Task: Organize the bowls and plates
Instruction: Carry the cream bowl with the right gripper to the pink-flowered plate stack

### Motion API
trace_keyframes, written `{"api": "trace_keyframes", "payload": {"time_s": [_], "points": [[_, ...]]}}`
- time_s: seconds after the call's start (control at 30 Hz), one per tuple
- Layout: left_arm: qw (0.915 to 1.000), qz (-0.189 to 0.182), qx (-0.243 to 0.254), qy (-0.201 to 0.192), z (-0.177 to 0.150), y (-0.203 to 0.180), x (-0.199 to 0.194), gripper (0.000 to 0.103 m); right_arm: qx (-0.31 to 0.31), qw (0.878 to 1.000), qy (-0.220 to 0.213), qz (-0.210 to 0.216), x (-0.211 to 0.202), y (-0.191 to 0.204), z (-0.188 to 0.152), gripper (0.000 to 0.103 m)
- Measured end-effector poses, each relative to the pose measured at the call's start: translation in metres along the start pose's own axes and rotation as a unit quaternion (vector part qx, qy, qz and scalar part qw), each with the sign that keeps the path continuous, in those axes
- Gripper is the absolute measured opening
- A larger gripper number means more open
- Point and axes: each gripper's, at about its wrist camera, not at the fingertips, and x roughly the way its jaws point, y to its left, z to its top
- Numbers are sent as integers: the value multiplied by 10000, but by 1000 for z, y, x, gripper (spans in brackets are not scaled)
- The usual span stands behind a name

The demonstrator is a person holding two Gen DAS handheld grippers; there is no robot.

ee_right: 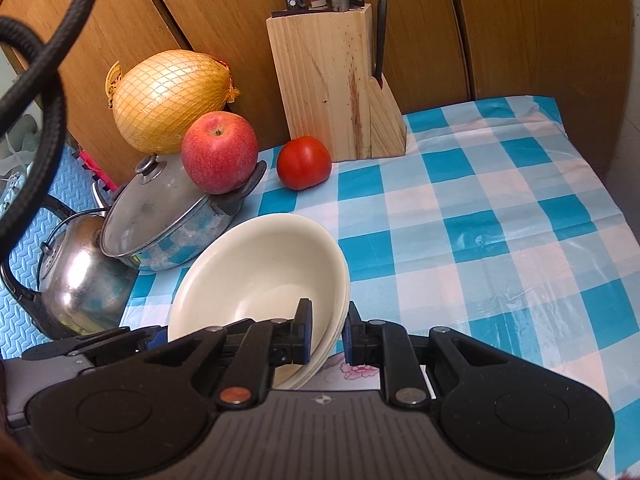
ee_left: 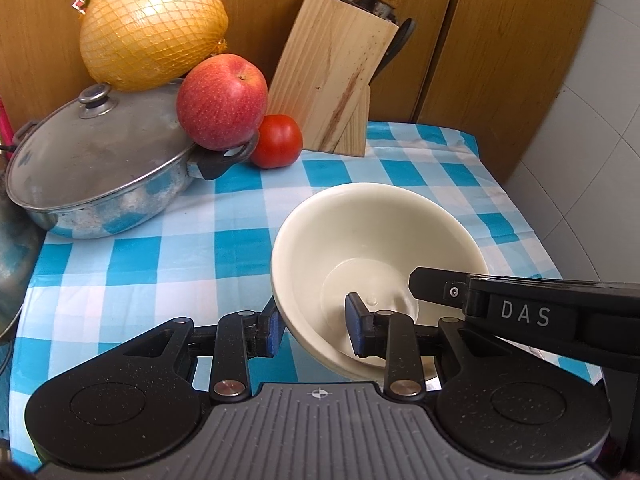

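Right now both grippers work on the cream bowl point(ee_left: 372, 264), which sits tilted on the checked blue-and-white cloth point(ee_left: 168, 264) of the counter, in front of the wooden knife block point(ee_left: 332, 80). In the right wrist view a second rim shows under the first, so the bowl point(ee_right: 260, 272) looks to be the top one of a small nested stack.

The left gripper point(ee_left: 316, 330) has its fingers spread on either side of the bowl's near wall, one blue pad point(ee_left: 274, 330) outside the rim and the other inside the hollow; a gap shows at the inner pad, so they straddle the wall rather than pinch it. The right gripper point(ee_right: 326, 332) has its fingers closed in on the bowl's right-hand rim, one pad point(ee_right: 302, 330) inside and the other outside, apparently pinching the wall.

Left of the knife block, a tomato point(ee_right: 304, 162) rests on the cloth just beside it. Farther left of the block stands a lidded steel pot point(ee_right: 168, 216), with an apple point(ee_right: 219, 151) lying on its lid and handle, and a netted pomelo point(ee_right: 172, 100) behind it. A steel kettle point(ee_right: 76, 276) stands beyond the pot, off the counter's edge.
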Motion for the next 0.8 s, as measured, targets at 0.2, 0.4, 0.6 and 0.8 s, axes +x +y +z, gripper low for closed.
{"api": "trace_keyframes", "payload": {"time_s": [0.2, 0.4, 0.6, 0.8], "points": [[9998, -114, 172, 26, -8, -12, -5, 39, 101, 9999, -72, -112, -14, -7, -11, 16], [9993, -180, 331, 47, -18, -24, -9, 39, 192, 9995, -112, -209, -25, -15, -24, 17], [9986, -257, 463, 89, -26, -33, -11, 39, 269, 9991, -130, -297, -37, -21, -37, 17], [9976, -338, 595, 128, -34, -41, -14, 39, 330, 9987, -127, -375, -46, -28, -48, 17]]}}
